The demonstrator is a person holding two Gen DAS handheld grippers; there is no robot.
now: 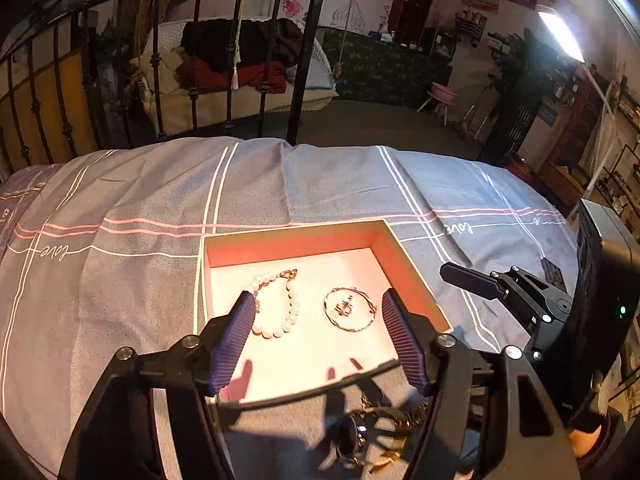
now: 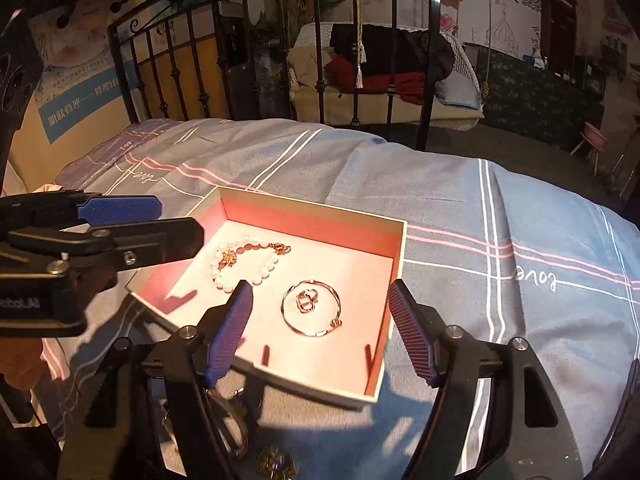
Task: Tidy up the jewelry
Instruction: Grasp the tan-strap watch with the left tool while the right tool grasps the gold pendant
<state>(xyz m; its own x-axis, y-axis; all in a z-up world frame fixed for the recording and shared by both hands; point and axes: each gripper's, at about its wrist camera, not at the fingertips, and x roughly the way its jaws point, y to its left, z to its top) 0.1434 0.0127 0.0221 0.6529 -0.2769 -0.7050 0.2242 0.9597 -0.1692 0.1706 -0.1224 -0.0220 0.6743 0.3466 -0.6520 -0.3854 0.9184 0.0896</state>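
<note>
A shallow open box [image 1: 296, 228] [image 2: 312, 204] with a pink inside lies on the checked grey-blue quilt. In it lie a pearl bracelet [image 1: 294, 312] [image 2: 264, 272] and a gold bangle [image 1: 352, 330] [image 2: 308, 334] with a small ring [image 1: 346, 306] [image 2: 307, 301] inside its loop. My left gripper [image 1: 318, 296] [image 2: 156, 220] hangs open over the box's near-left part, nothing between its fingers. My right gripper [image 2: 320, 286] stands open over the box's near edge, also empty; its blue finger [image 1: 468, 280] shows beside the box's right wall.
More loose jewelry [image 1: 376, 424] [image 2: 276, 460], dark and gold pieces, lies on the quilt [image 1: 140, 280] just in front of the box, partly hidden under the grippers. A black iron bed rail [image 1: 192, 60] [image 2: 360, 60] closes the far edge of the bed.
</note>
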